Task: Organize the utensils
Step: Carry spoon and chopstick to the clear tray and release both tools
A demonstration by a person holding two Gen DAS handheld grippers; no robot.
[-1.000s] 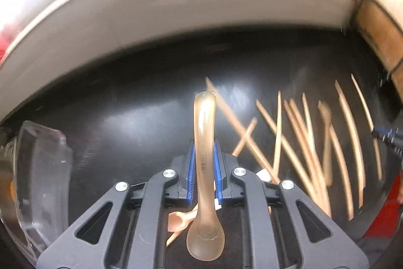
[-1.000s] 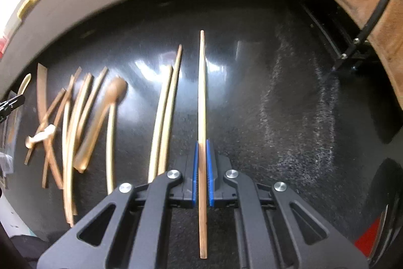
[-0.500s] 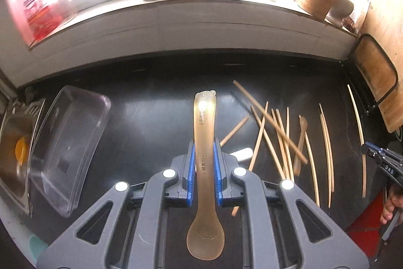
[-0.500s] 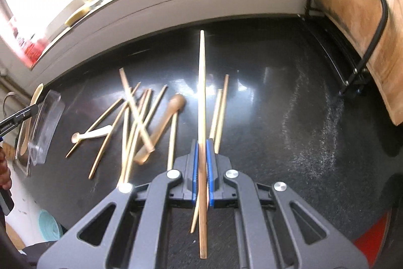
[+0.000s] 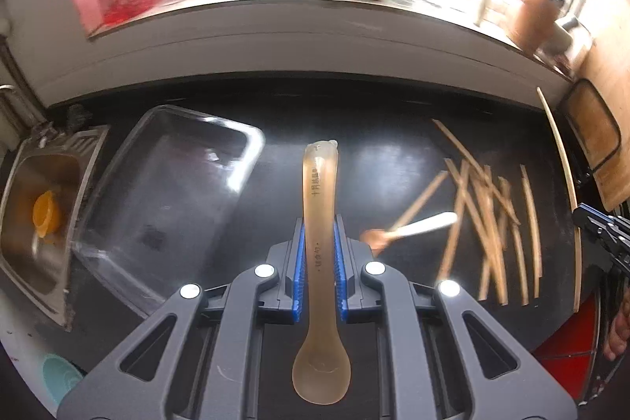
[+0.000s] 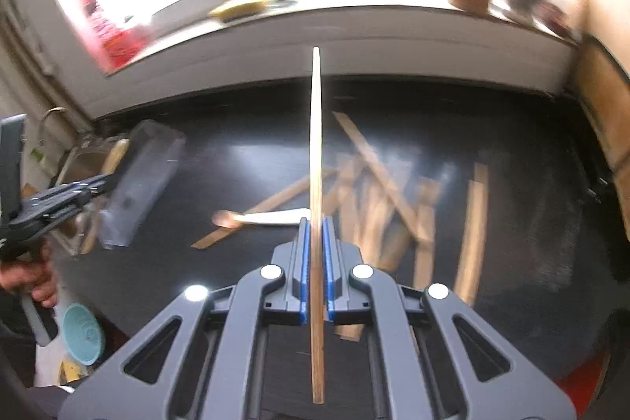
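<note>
Tongs first: we see the left tongs (image 5: 319,243) clamped on a translucent spoon (image 5: 321,262), its long axis running straight up the frame, bowl nearest the camera at bottom centre. Our right tongs (image 6: 315,243) are pinched tight on a wooden chopstick (image 6: 317,184), likewise pointing up the frame toward the window ledge (image 6: 315,26). Below both lies the black surface (image 5: 354,152): a clear container (image 5: 165,184) at left beside a steel sink (image 5: 39,203), scattered chopsticks (image 5: 488,215) at right. At the left edge of the right view, a hand (image 6: 27,278) grips the other tool's handle.
</note>
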